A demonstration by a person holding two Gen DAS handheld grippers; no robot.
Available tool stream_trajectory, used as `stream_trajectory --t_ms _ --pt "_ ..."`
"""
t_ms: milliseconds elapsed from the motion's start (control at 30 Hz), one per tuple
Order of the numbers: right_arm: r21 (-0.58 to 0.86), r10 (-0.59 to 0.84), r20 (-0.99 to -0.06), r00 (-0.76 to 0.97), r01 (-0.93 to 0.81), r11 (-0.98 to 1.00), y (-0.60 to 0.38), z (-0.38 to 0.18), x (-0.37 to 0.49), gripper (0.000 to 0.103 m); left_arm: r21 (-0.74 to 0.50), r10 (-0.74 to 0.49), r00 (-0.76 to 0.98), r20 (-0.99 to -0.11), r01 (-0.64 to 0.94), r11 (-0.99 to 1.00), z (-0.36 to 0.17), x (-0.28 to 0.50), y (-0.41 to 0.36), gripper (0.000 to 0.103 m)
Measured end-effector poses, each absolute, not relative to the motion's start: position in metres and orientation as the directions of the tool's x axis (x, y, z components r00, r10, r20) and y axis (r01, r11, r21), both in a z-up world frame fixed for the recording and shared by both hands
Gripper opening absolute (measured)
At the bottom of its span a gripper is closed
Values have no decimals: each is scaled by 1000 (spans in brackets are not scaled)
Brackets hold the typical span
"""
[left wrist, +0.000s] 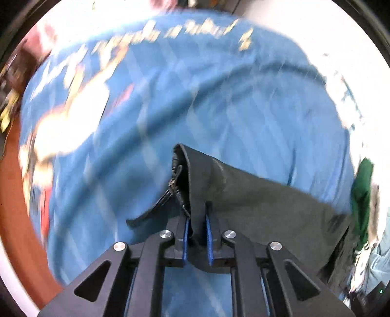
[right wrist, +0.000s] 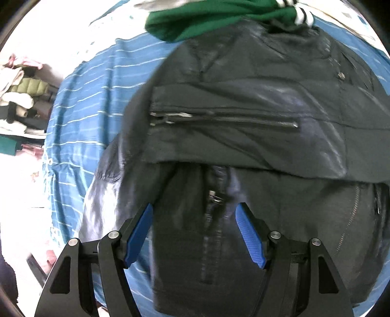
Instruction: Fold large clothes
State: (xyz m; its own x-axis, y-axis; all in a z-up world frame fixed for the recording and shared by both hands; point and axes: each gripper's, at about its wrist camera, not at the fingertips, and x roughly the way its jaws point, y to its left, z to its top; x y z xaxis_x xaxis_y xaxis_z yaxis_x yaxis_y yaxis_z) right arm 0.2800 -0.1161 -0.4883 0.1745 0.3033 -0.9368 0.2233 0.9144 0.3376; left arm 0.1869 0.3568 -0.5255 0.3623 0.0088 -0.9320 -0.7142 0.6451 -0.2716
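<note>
Your left gripper (left wrist: 197, 219) is clamped on a bunched edge of the black jacket (right wrist: 243, 109); the cloth runs up between the two blue pads and a zipper end hangs just beside them. The left view is smeared, so the scene there is hard to read in detail.

Your right gripper (right wrist: 195, 234) has its tongs spread wide apart and grips nothing. It hangs over the jacket front, with the centre zipper (right wrist: 212, 195) lying between the fingers and below them; whether the pads touch the cloth, I cannot tell.

The jacket lies on the blue striped sheet (right wrist: 80, 97), which covers the work surface. One panel with a zip pocket (right wrist: 219, 119) is laid across the body, its lower edge crossing above the centre zipper. That looks like a first fold already made, though it may just be a flap lying loose.

A green garment (right wrist: 207, 19) sits at the far end of the jacket, touching or overlapping it. A pile of other clothes (right wrist: 22, 87) sits off to the side, well apart.

Judgement: early to middle stage. One side appears turned in; the part you hold in the left gripper is not yet laid down. Remaining, as far as visible: place that held part, bring in the other side, fold the length, flatten.
</note>
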Motion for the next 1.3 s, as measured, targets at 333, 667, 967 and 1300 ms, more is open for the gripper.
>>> stream_trajectory --t_ms 333,667,967,1300 --pt "284 258 -950 176 144 948 -99 -493 262 81 -317 -59 351 -934 -745 587 -519 160 346 62" --pt "79 36 -985 167 264 961 -126 -506 261 82 -429 -109 415 -903 -857 286 -569 143 312 88" --pt "34 -37 -980 197 348 937 -128 -500 275 84 -226 140 326 -935 -853 471 -540 217 323 15" --pt "-330 -403 -903 148 364 871 -109 -493 324 87 -130 279 482 -831 -655 744 -410 266 285 12"
